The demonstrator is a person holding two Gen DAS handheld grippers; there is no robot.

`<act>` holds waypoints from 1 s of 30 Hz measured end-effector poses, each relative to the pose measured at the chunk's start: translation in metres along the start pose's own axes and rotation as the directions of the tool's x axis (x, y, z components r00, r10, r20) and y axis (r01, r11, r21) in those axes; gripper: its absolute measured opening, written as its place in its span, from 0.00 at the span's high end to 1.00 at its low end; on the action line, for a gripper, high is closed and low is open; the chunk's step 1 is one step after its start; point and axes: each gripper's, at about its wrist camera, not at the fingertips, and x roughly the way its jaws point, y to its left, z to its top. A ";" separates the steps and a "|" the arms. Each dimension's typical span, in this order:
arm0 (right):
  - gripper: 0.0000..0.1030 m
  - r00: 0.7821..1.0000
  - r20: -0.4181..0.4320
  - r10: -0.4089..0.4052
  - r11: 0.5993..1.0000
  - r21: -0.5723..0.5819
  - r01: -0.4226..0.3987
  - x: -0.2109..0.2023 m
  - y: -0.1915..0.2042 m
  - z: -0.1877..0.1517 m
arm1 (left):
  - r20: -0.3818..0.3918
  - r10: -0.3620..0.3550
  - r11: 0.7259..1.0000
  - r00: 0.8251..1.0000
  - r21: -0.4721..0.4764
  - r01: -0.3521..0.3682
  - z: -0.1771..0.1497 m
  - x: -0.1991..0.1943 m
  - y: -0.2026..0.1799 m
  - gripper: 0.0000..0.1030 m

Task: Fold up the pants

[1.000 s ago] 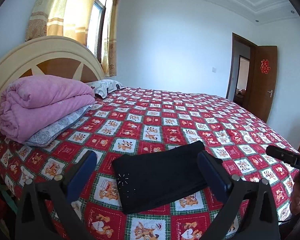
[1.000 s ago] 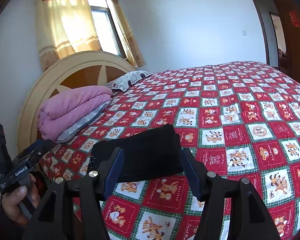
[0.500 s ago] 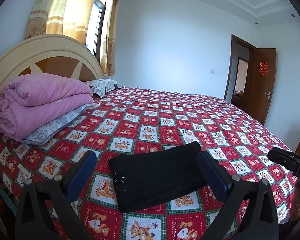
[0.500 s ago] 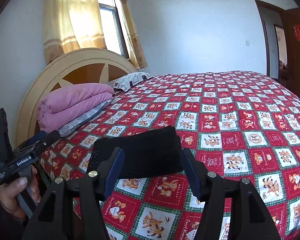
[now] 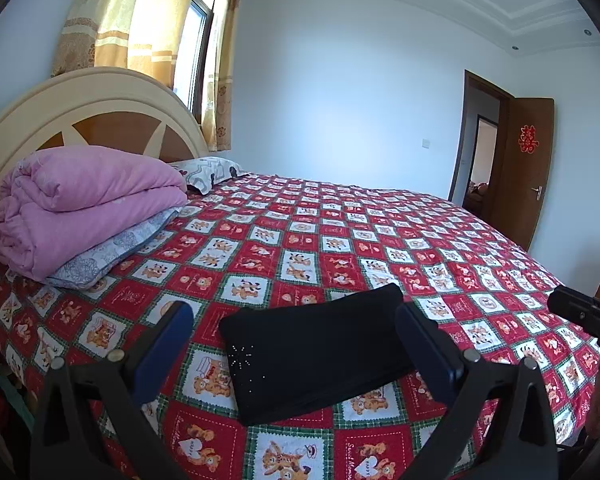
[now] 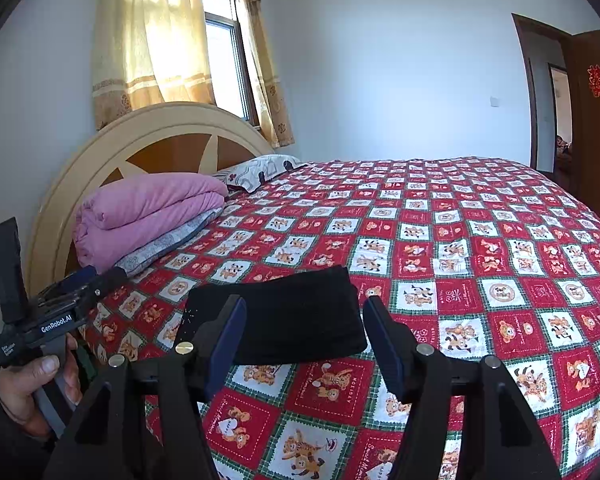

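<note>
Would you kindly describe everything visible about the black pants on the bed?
The black pants are folded into a compact, flat rectangle of soft, matte fabric, with layered edges at one end and a small sparkly stud pattern near one corner. They lie on the red patterned bedspread near the bed's near edge. Neither open gripper touches them.

- left wrist view looks from off the near edge of the bed (image 5: 340, 240), low and close, facing across it toward the door (image 5: 524, 168).
- right wrist view faces likewise, aimed more at the headboard (image 6: 152, 136).
- both share the folded black pants (image 5: 316, 352) near that edge.
</note>
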 end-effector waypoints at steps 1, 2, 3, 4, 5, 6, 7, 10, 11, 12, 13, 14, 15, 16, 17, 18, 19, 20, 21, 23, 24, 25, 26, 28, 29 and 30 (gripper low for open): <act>0.36 1.000 0.004 0.002 1.000 0.000 -0.002 -0.001 0.000 0.000 | 0.000 0.002 1.000 1.000 0.002 -0.002 0.000 0.000 0.000 0.00; 0.35 1.000 0.006 0.004 1.000 -0.001 -0.004 -0.001 0.001 0.000 | -0.002 0.003 1.000 1.000 0.004 -0.003 0.000 0.000 0.000 0.00; 0.35 1.000 0.008 0.005 1.000 -0.005 -0.005 -0.002 0.002 0.000 | -0.006 0.005 1.000 1.000 0.006 -0.005 0.000 0.001 0.000 0.00; 0.35 1.000 0.008 0.005 1.000 -0.008 -0.005 -0.002 0.002 0.000 | -0.011 0.008 1.000 1.000 0.006 -0.008 0.000 0.002 0.000 0.00; 0.35 1.000 0.008 0.004 1.000 -0.010 -0.004 -0.001 0.002 0.000 | -0.014 0.009 1.000 1.000 0.006 -0.009 0.000 0.002 -0.001 0.00; 0.35 1.000 0.007 0.003 1.000 -0.011 -0.003 -0.001 0.003 -0.001 | -0.015 0.008 1.000 1.000 0.008 -0.008 0.000 0.002 -0.001 0.00; 0.35 1.000 0.007 0.003 1.000 -0.011 -0.003 -0.002 0.002 -0.001 | -0.015 0.006 1.000 1.000 0.010 -0.006 0.000 0.002 -0.002 0.00; 0.34 1.000 0.007 0.000 1.000 -0.008 0.000 -0.002 0.001 -0.002 | -0.012 0.003 1.000 1.000 0.019 -0.003 0.002 0.001 -0.004 0.00; 0.34 1.000 0.008 -0.001 1.000 -0.006 0.002 -0.002 0.001 -0.003 | -0.011 0.007 1.000 1.000 0.023 -0.007 0.002 0.001 -0.005 0.00; 0.34 1.000 0.010 -0.003 1.000 -0.003 0.003 -0.003 0.000 -0.003 | -0.011 0.006 1.000 1.000 0.027 -0.006 0.002 0.001 -0.006 0.00; 0.34 1.000 0.011 -0.003 1.000 -0.002 0.003 -0.004 0.000 -0.004 | -0.010 0.004 1.000 1.000 0.029 -0.003 0.002 0.001 -0.006 0.00; 0.34 1.000 0.011 -0.003 1.000 -0.002 0.003 -0.004 0.000 -0.004 | -0.009 0.004 1.000 1.000 0.029 -0.004 0.002 0.001 -0.007 0.00; 0.34 1.000 0.011 -0.004 1.000 -0.003 0.004 -0.004 0.000 -0.005 | -0.009 0.005 1.000 1.000 0.029 -0.004 0.002 0.002 -0.007 0.00; 0.34 1.000 0.011 -0.005 1.000 -0.004 0.005 -0.004 0.001 -0.005 | -0.010 0.001 1.000 1.000 0.027 -0.001 0.002 0.002 -0.007 0.00; 0.34 1.000 0.011 -0.005 1.000 -0.005 0.005 -0.004 0.001 -0.006 | -0.011 -0.002 1.000 1.000 0.026 0.002 0.002 0.002 -0.006 0.00; 0.34 1.000 0.011 -0.005 1.000 -0.004 0.005 -0.004 0.001 -0.005 | -0.012 -0.002 1.000 1.000 0.020 0.002 0.002 0.002 -0.006 0.00; 0.34 1.000 0.011 -0.005 1.000 -0.003 0.005 -0.004 0.001 -0.005 | -0.011 0.001 1.000 1.000 0.018 0.000 0.002 0.002 -0.007 0.00; 0.34 1.000 0.010 -0.005 1.000 -0.003 0.005 -0.004 0.001 -0.005 | -0.011 0.000 1.000 1.000 0.018 0.001 0.002 0.002 -0.007 0.00; 0.34 1.000 0.007 -0.005 1.000 -0.004 0.005 -0.003 0.002 -0.006 | -0.011 -0.001 1.000 1.000 0.020 0.002 0.003 0.002 -0.007 0.00; 0.34 1.000 0.004 -0.005 1.000 -0.006 0.005 -0.003 0.002 -0.008 | -0.008 0.011 1.000 1.000 0.020 -0.011 0.002 0.002 -0.008 0.00; 0.34 1.000 0.001 -0.005 1.000 -0.006 0.005 -0.002 0.003 -0.009 | -0.009 0.014 1.000 1.000 0.026 -0.014 0.003 0.003 -0.008 0.00; 0.34 1.000 -0.001 -0.006 1.000 -0.007 0.006 -0.002 0.003 -0.011 | -0.007 0.020 0.999 1.000 0.031 -0.020 0.003 0.003 -0.009 0.00; 0.34 1.000 -0.003 -0.005 1.000 -0.007 0.005 -0.001 0.004 -0.011 | -0.006 0.028 0.999 1.000 0.037 -0.028 0.003 0.003 -0.010 0.00; 0.34 1.000 -0.007 -0.005 1.000 -0.009 0.005 0.000 0.004 -0.013 | -0.002 0.045 0.998 0.999 0.046 -0.045 0.003 0.004 -0.011 0.00; 0.34 1.000 -0.008 -0.004 1.000 -0.010 0.004 0.000 0.005 -0.014 | -0.001 0.045 0.998 0.999 0.047 -0.045 0.002 0.004 -0.011 0.00; 0.34 1.000 -0.009 -0.003 1.000 -0.011 0.003 0.001 0.005 -0.014 | -0.002 0.043 0.998 0.999 0.044 -0.043 0.002 0.004 -0.011 0.00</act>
